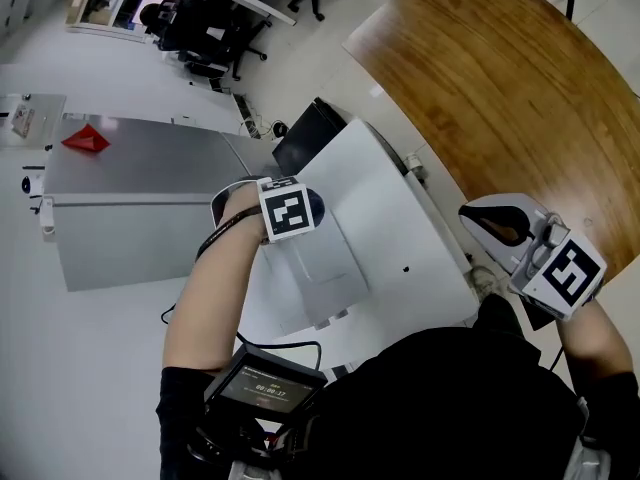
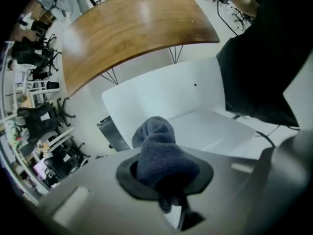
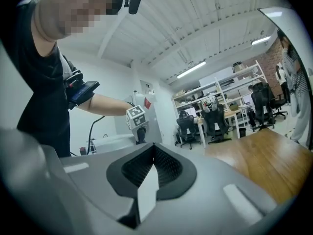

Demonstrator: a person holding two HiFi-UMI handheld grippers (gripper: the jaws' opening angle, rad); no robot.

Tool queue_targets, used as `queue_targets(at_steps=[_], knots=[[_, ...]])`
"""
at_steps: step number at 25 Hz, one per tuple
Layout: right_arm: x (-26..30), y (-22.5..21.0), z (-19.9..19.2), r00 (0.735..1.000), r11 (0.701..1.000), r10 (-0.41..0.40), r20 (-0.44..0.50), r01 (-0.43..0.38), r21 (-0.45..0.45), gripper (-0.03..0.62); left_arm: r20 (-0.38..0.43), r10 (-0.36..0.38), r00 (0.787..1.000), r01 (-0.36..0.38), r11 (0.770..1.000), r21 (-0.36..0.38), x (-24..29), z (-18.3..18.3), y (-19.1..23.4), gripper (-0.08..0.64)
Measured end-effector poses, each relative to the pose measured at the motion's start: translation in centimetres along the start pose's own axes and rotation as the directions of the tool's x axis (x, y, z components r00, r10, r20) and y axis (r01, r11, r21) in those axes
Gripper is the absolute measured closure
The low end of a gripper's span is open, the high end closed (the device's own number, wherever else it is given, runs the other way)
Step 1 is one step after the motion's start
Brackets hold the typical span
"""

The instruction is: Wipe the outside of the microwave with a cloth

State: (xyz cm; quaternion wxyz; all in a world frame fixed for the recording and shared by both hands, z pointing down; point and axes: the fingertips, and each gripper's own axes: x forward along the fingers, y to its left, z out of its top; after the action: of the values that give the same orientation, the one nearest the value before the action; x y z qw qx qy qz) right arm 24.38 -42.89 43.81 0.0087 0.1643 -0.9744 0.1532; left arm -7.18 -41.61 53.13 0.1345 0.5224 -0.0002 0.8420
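A white microwave [image 1: 375, 223] stands below me, and its top fills the middle of the left gripper view [image 2: 171, 89]. My left gripper [image 1: 308, 208] rests over the microwave's left part, shut on a dark blue cloth [image 1: 314, 206]. In the left gripper view the bunched cloth [image 2: 159, 146] bulges out from between the jaws of the left gripper [image 2: 164, 173], against the white top. My right gripper [image 1: 480, 218] hangs off the microwave's right side near the wooden table, jaws closed and empty. The right gripper view [image 3: 152, 153] shows its tips meeting, with the left gripper's marker cube [image 3: 137, 116] beyond.
A curved wooden table [image 1: 500, 78] lies behind and right of the microwave. A grey cabinet [image 1: 140, 193] with a red folded item [image 1: 86, 140] stands to the left. Office chairs [image 1: 205, 28] sit at the back. A screen device [image 1: 265, 388] is strapped to the left forearm.
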Motion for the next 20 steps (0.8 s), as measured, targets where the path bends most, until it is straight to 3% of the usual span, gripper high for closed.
queue_targets(at_steps=[3,7,10,15,20], knots=[[0.4,0.4,1.3,0.999,0.999,0.039,0.038,-0.038,-0.02,0.588,-0.098,-0.015,0.995,0.013,1.0,-0.016,0.0,-2.9,-2.0,0.505],[0.4,0.4,0.9,0.999,0.999,0.041,0.033,-0.041,-0.016,0.588,-0.152,-0.011,0.988,0.009,1.0,-0.012,2.6,-3.4,-2.2,0.505],[-0.4,-0.8,-0.5,1.0,1.0,0.002,0.013,-0.002,0.003,0.588,-0.21,-0.04,0.977,0.048,0.998,0.033,6.1,-1.8,-1.2,0.506],[-2.9,-2.2,-3.7,0.997,0.997,-0.061,-0.053,0.063,0.037,0.588,-0.273,-0.148,0.951,0.162,0.986,0.03,15.0,1.8,-0.8,0.508],[-5.1,-2.5,-5.2,0.99,0.992,-0.101,-0.096,0.107,0.059,0.588,-0.256,-0.189,0.948,0.205,0.978,0.039,19.6,5.1,-2.2,0.508]])
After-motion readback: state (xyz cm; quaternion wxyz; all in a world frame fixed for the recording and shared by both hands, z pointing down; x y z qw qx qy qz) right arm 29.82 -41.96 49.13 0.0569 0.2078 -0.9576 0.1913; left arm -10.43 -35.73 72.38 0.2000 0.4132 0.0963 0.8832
